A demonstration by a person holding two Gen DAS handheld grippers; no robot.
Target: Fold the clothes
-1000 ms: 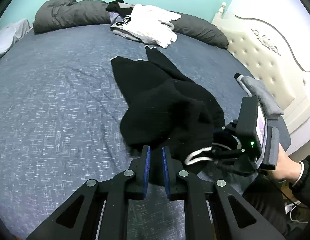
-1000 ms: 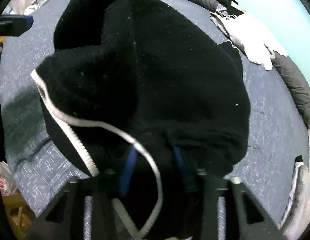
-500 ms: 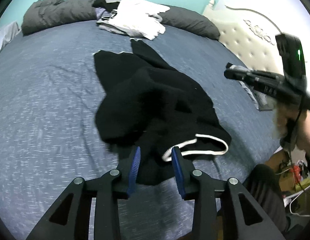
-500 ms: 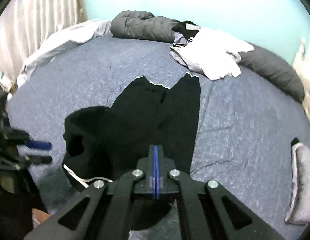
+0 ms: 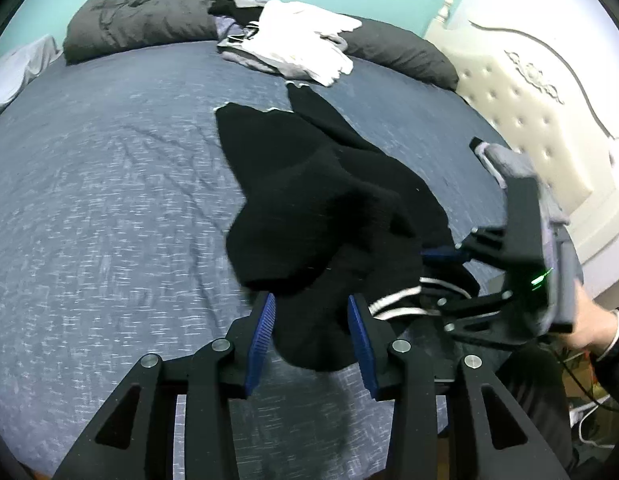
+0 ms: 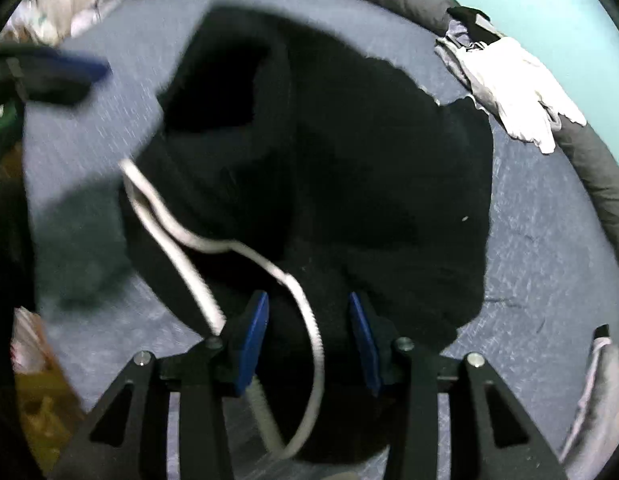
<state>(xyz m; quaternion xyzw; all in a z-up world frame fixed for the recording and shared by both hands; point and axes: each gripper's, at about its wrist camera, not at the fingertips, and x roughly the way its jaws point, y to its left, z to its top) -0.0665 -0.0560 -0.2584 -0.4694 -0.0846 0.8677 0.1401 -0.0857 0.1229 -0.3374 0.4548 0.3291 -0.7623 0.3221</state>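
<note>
Black trousers (image 5: pixel 325 200) with a white-trimmed waistband (image 5: pixel 393 306) lie crumpled on the blue bed sheet (image 5: pixel 109 208), legs pointing to the far side. My left gripper (image 5: pixel 311 326) is open, with the near bunched cloth lying between its blue pads (image 5: pixel 263 330). My right gripper (image 5: pixel 449 276) reaches in from the right at the waistband, held by a hand (image 5: pixel 593 322). In the right wrist view, my right gripper (image 6: pixel 309 334) is open over the black trousers (image 6: pixel 369 168), and the white waistband (image 6: pixel 305 304) loops between its fingers. The blurred left gripper (image 6: pixel 65 74) shows at upper left.
A pile of white and grey clothes (image 5: pixel 297 46) lies at the far side against a dark grey duvet (image 5: pixel 137 26). A folded grey garment (image 5: pixel 509 160) lies at the right bed edge, beside a padded cream headboard (image 5: pixel 521 108). The sheet stretches left of the trousers.
The left gripper opened from nearly shut. The right gripper left the cloth, rose shut above the bed, then came back down open over the waistband.
</note>
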